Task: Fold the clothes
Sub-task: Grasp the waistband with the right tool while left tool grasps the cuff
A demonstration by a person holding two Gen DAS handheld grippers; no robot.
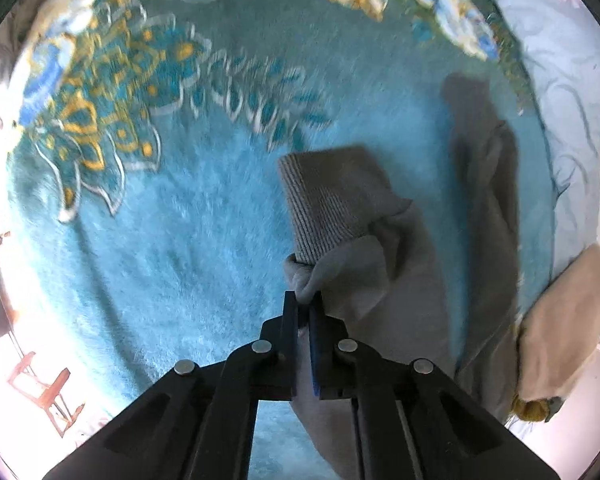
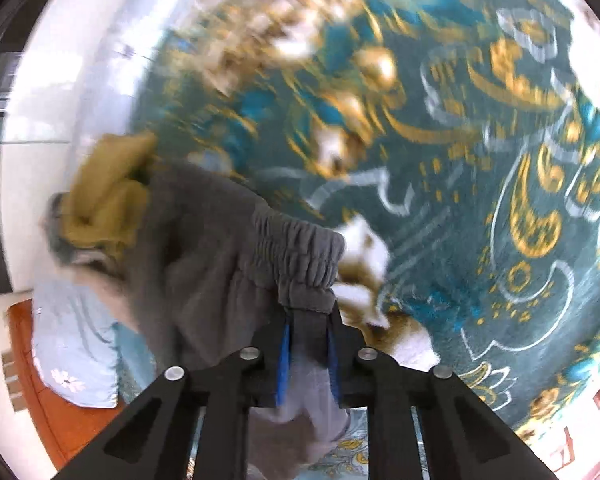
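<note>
Grey fleece fills the space in front of both cameras: a pair of grey sweatpants (image 1: 384, 248) lies draped over a teal rug (image 1: 160, 240) patterned in gold and white. The left gripper (image 1: 304, 300) has its jaws pressed almost fully together on a bunched fold of the fabric just below the ribbed cuff (image 1: 324, 204), which stands up above the pinch. The right gripper (image 2: 310, 312) has its jaws narrowly parted, clamped on the cloth directly under the gathered elastic waistband (image 2: 296, 248), with grey material filling the gap between the blue pads (image 2: 285, 356). In the left view one trouser leg trails away to the right across the rug. A mustard-yellow garment (image 2: 108, 196) lies beside the sweatpants at the rug's edge, next to a pale blue floral cloth (image 2: 76, 340). The right view is blurred.
</note>
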